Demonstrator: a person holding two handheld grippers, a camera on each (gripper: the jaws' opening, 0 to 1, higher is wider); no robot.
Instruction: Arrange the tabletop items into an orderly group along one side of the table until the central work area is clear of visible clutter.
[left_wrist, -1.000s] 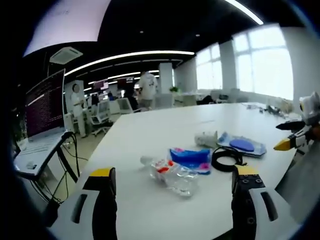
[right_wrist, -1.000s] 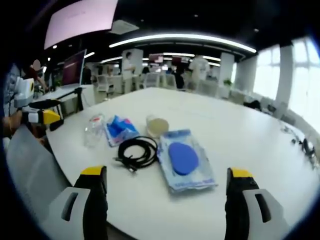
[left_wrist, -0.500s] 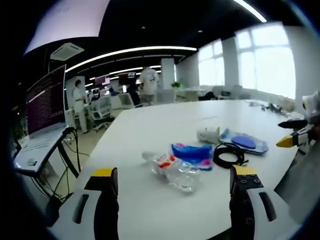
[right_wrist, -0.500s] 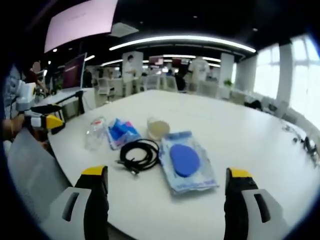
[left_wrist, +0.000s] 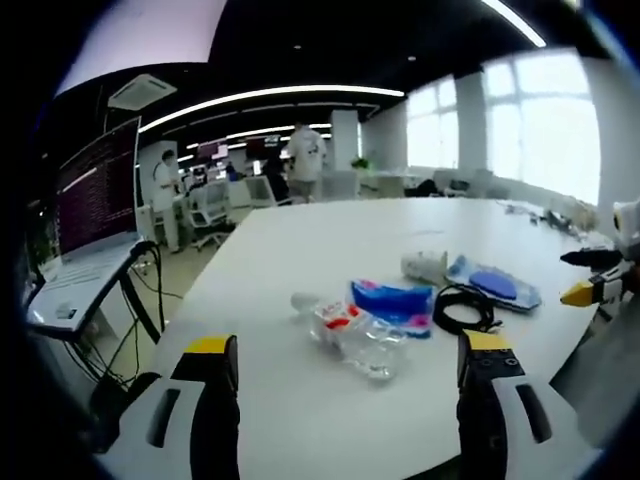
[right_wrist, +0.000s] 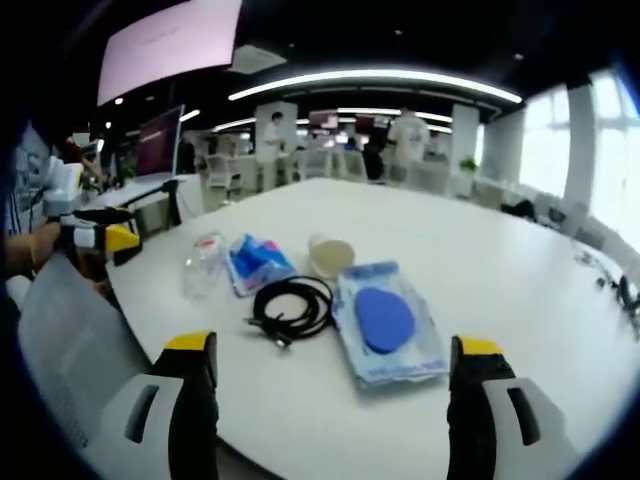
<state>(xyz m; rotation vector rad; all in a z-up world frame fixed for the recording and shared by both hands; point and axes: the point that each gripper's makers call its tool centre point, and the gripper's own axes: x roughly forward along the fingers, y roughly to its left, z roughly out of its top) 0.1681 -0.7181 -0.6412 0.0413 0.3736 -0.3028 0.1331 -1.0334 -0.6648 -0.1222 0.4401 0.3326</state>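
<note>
Presently both claws, left claw (left_wrist: 345, 375) and right claw (right_wrist: 335, 375), hover wide open and empty over the near edge of the white bench (right_wrist: 520, 270); the clear plastic bottle (left_wrist: 352, 338), blue packet (left_wrist: 397, 302), black cable coil (right_wrist: 292, 307) and blue-pad pouch (right_wrist: 388, 325) lie clustered centrally, so best start with the near bottle, gripped across its middle.

The right gripper (right_wrist: 330, 385) is hovering above the near edge of the white table (right_wrist: 500, 270), its yellow-tipped jaws standing wide apart with nothing between them. Ahead of it, a coiled black cable (right_wrist: 292, 307) is lying just beside a clear packet holding a blue oval (right_wrist: 387, 322), with a small round container (right_wrist: 331, 256) sitting behind them, a blue and pink packet (right_wrist: 258, 262) to the left, and a clear plastic bottle (right_wrist: 203, 266) lying further left. The left gripper (right_wrist: 100, 238) is showing at the left edge, near the table's edge.
</note>
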